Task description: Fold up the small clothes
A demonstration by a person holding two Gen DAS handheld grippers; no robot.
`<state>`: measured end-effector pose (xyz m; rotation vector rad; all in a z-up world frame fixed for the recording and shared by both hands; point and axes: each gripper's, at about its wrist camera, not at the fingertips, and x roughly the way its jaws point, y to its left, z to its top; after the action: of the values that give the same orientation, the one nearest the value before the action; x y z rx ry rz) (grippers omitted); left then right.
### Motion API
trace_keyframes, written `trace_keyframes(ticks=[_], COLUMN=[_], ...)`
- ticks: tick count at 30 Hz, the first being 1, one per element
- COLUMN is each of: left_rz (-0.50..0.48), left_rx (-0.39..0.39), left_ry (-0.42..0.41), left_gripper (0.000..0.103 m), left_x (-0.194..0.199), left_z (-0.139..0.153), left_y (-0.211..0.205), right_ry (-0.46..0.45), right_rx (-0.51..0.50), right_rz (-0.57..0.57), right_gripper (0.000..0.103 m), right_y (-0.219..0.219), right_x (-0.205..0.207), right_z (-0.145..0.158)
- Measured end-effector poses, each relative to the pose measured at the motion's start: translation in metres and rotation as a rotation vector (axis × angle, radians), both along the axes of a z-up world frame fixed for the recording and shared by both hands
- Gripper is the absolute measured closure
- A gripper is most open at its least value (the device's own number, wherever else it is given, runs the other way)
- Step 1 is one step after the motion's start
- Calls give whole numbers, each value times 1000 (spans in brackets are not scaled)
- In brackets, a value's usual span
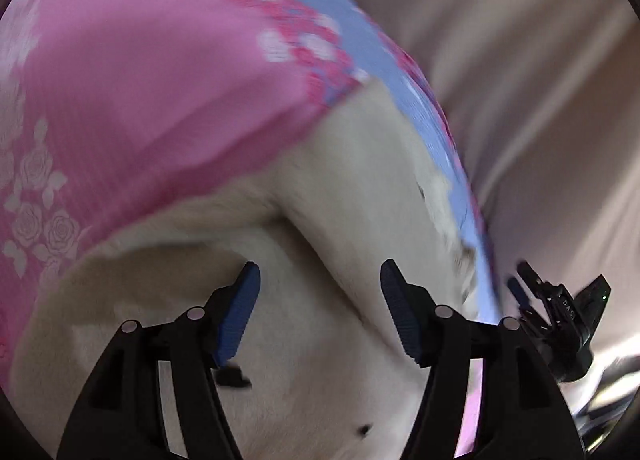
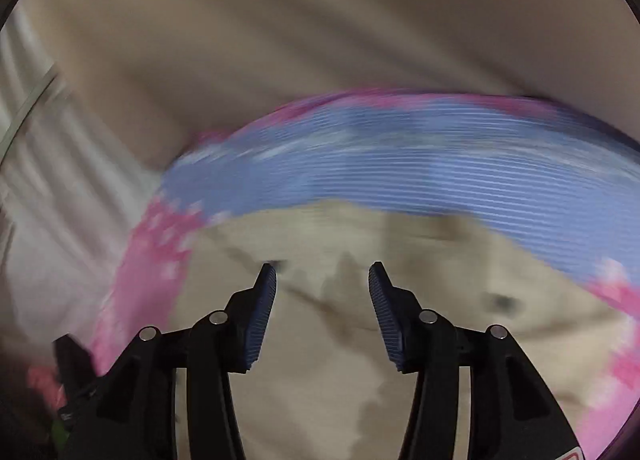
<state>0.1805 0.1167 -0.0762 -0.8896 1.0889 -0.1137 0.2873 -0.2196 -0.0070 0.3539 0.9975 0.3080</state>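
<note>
Cream garment, small, lying on a pink rose-print cloth with a blue striped band along one edge; both views are motion-blurred, so you cannot tell what kind of garment it is. In your left wrist view it fills the lower middle, with a soft crease running diagonally between the fingers. In your right wrist view the same cream fabric shows darker blotches, and the blue band arcs just beyond it.

Left gripper: your jaws stand apart, blue pads facing each other above the cream fabric, nothing clamped between them.

Right gripper: your jaws likewise stand apart over the garment, holding nothing. It also appears at the right edge of the left view, just beside the blue band.

Beige sheet, rumpled, lies under and beyond the pink cloth in both views.
</note>
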Motion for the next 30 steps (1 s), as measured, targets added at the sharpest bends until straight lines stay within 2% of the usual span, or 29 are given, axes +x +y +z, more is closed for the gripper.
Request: trace_keyframes(ticks=[2, 4, 5, 7, 8, 9, 10, 12, 13, 14, 15, 17, 19, 20, 22, 23, 24, 26, 28, 30], left_rz=[74, 82, 78, 65, 54, 48, 36, 28, 29, 29, 23, 4, -40, -64, -112, -124, -131, -145, -164, -192], left_rx=[-45, -11, 2, 11, 14, 18, 29, 36, 34, 33, 39, 62, 95, 114, 214, 262, 289, 351, 378, 370], left_ry=[-9, -22, -18, -11, -25, -31, -38, -45, -46, -46, -47, -48, -70, -92, -129, -142, -149, -112, -50, 14], left_gripper=[49, 69, 72, 81, 82, 83, 84, 84, 84, 83, 82, 81, 78, 76, 58, 56, 54, 53, 53, 53], left_x=[3, 10, 12, 15, 14, 13, 12, 11, 11, 11, 11, 7, -5, -13, -40, -58, -72, -110, -138, -164], left_z=[-5, -7, -9, -16, -18, -18, -17, -17, -18, -18, -17, -12, 3, 9, 26, 32, 35, 34, 25, 15], left_y=[14, 20, 23, 26, 28, 29, 28, 28, 29, 29, 29, 27, 33, 36, 47, 56, 64, 88, 105, 119], right_ry=[26, 60, 82, 117, 116, 113, 94, 31, 15, 42, 86, 67, -34, -87, -160, -173, -155, -73, 50, 172], right_rx=[-1, -48, -91, -157, -187, -198, -211, -171, -209, -283, -313, -255, -167, -152, -161, -176, -198, -245, -282, -300], right_rz=[113, 193, 224, 254, 268, 281, 279, 280, 271, 254, 233, 181, 138, 115, 56, 11, -37, -132, -245, -339], right_gripper=[54, 53, 49, 51, 76, 92, 92, 94, 94, 93, 93, 90, 81, 65, 42, 41, 41, 41, 41, 41], right_y=[66, 124, 152, 184, 199, 207, 217, 226, 228, 227, 220, 198, 172, 154, 116, 93, 71, 32, -5, -28], right_x=[35, 62, 74, 91, 95, 94, 96, 97, 100, 106, 110, 100, 65, 37, -25, -62, -97, -162, -241, -318], right_z=[-12, -30, -41, -62, -69, -72, -69, -57, -57, -66, -75, -59, -20, 0, 25, 30, 28, 16, -2, -22])
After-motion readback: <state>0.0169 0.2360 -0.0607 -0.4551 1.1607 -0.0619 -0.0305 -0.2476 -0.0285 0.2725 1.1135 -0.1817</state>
